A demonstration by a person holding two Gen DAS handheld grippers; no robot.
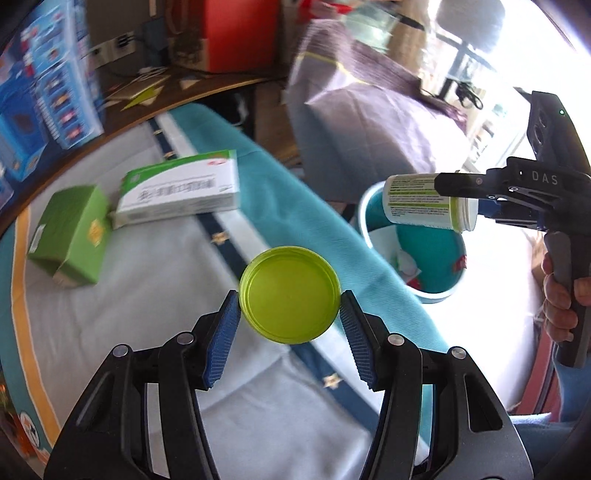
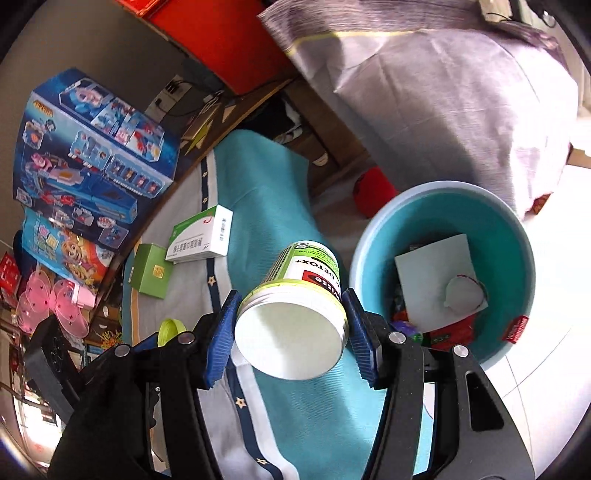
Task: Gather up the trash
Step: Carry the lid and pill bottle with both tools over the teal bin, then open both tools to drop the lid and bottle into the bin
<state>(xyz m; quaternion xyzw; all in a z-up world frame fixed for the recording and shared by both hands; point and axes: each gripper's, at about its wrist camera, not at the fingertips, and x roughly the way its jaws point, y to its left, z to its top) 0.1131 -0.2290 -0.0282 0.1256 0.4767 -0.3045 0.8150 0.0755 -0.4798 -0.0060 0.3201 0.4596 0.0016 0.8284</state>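
Teal round plastic bin [image 2: 443, 273] sits just beyond and right of the right gripper [image 2: 291, 314], which clamps a white green-labelled plastic jar [image 2: 303, 295] pointing away, nearer than the left gripper [image 1: 290, 308] holding a lime-green round plastic lid [image 1: 290, 293].

A blue toy box [image 2: 92, 155] stood against the wall beyond the bed's far edge, with pink wings [image 2: 51, 302] below it. A red box [image 1: 240, 33] sat behind on a wooden ledge [image 1: 155, 92]. A grey sheet [image 2: 443, 92] draped something past the bed's [image 1: 110, 295] teal border.
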